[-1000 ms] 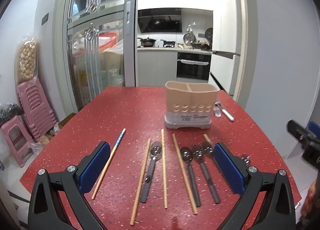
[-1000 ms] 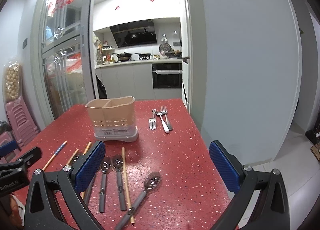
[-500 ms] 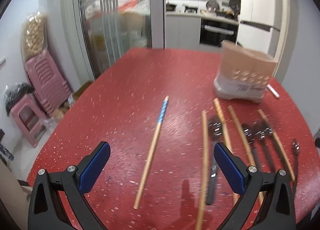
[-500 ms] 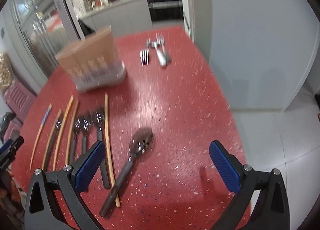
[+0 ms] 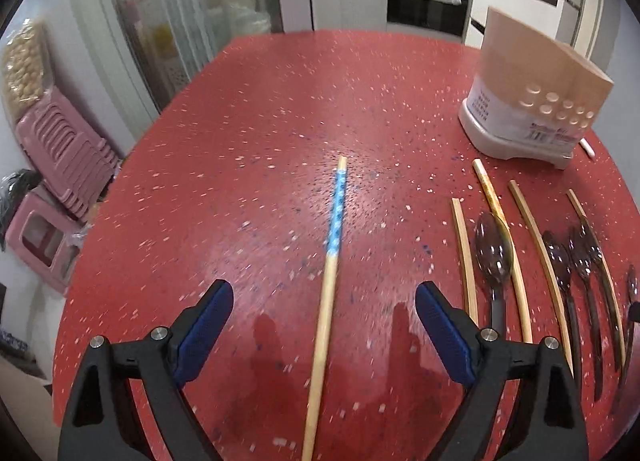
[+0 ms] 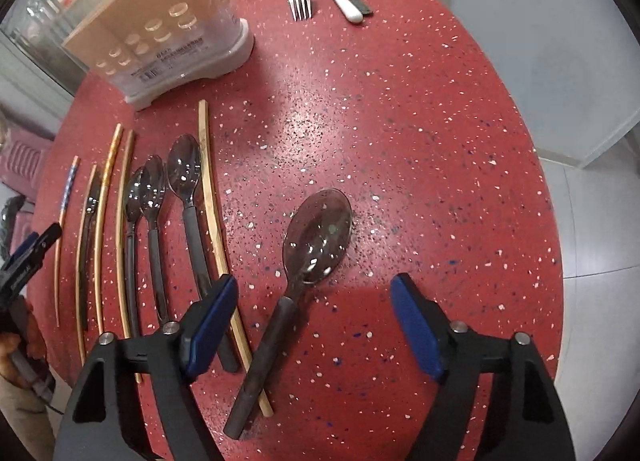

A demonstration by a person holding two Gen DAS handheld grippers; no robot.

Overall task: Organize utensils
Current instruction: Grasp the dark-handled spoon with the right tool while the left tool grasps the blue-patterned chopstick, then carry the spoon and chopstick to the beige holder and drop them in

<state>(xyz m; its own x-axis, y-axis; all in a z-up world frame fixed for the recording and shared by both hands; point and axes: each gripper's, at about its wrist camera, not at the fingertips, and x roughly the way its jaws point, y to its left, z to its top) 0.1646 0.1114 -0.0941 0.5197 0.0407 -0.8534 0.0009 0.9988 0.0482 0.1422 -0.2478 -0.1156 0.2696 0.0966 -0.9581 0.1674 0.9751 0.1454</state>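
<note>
My left gripper (image 5: 324, 325) is open just above the red table, its jaws on either side of a wooden chopstick with a blue patterned band (image 5: 330, 273). My right gripper (image 6: 312, 321) is open, its jaws on either side of the dark handle of a large grey spoon (image 6: 316, 233). The beige utensil holder on a grey base (image 5: 536, 101) stands at the far right in the left wrist view; it also shows in the right wrist view (image 6: 160, 25) at the far left. Neither gripper holds anything.
More chopsticks (image 5: 464, 253) and dark-handled spoons (image 6: 184, 181) lie in a row between the grippers. Forks and a white-handled spoon (image 6: 348, 1) lie beyond the holder. The table's right edge (image 6: 560, 221) drops to a tiled floor. Pink stools (image 5: 60, 153) stand to the left.
Both grippers have moved down and forward toward the table. The left now straddles the blue-banded chopstick, the right straddles the large spoon's handle. Nothing was picked up.
</note>
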